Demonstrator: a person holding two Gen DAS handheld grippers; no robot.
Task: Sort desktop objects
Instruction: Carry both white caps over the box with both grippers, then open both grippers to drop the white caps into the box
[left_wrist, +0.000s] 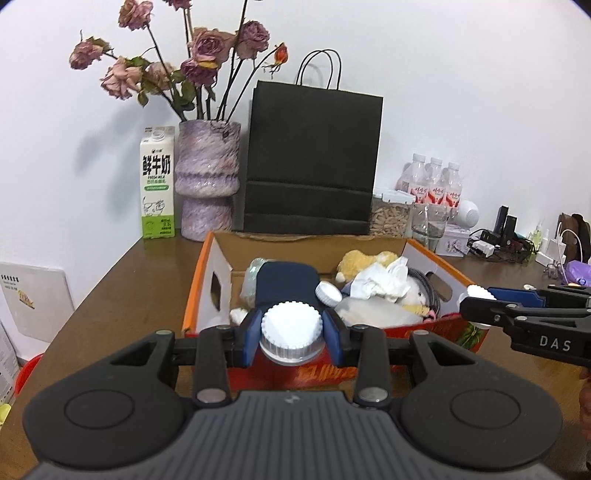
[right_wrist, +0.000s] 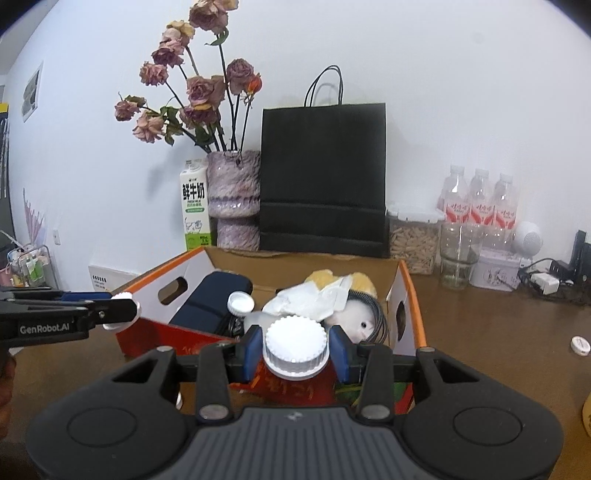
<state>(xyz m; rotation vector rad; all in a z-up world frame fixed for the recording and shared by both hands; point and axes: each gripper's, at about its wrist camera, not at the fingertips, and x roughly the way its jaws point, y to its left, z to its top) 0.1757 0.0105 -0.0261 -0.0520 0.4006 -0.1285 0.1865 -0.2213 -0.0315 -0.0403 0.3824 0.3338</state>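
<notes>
Landmark: the cardboard box (left_wrist: 207, 284), orange outside, brown inside, with a cut-out handle hole in each end wall.
Left gripper (left_wrist: 291, 334): you pinched one round white cap (left_wrist: 291, 326) with a ridged edge between the blue pads (left_wrist: 248, 339), at the near wall of the box.
Right gripper (right_wrist: 296, 347): you pinched a second white ridged cap (right_wrist: 296, 343) the same way, also at the near wall of the box.
Caps counted: two held, one loose white cap (right_wrist: 241, 302) lying inside the box, and one small white cap (right_wrist: 580, 345) on the brown table (right_wrist: 498, 332), well off to the right of the box.
Inside the box: one dark blue pouch (right_wrist: 212, 301), crumpled white paper (right_wrist: 314, 299), one fluffy yellow toy (left_wrist: 360, 260) and one white plush toy (right_wrist: 356, 319) with a black eye.
Behind the box: one tall black paper bag (left_wrist: 314, 162) with two thin loop handles.
Behind the box, left: one bumpy purple vase (left_wrist: 207, 181) of dried pink roses (left_wrist: 207, 48), and beside it one white and green milk carton (left_wrist: 157, 184).
Behind the box, right: three clear bottles (right_wrist: 480, 203) with red labels, one clear lidded tub (right_wrist: 413, 240) of pale sticks, and one glass cup (right_wrist: 458, 254).
</notes>
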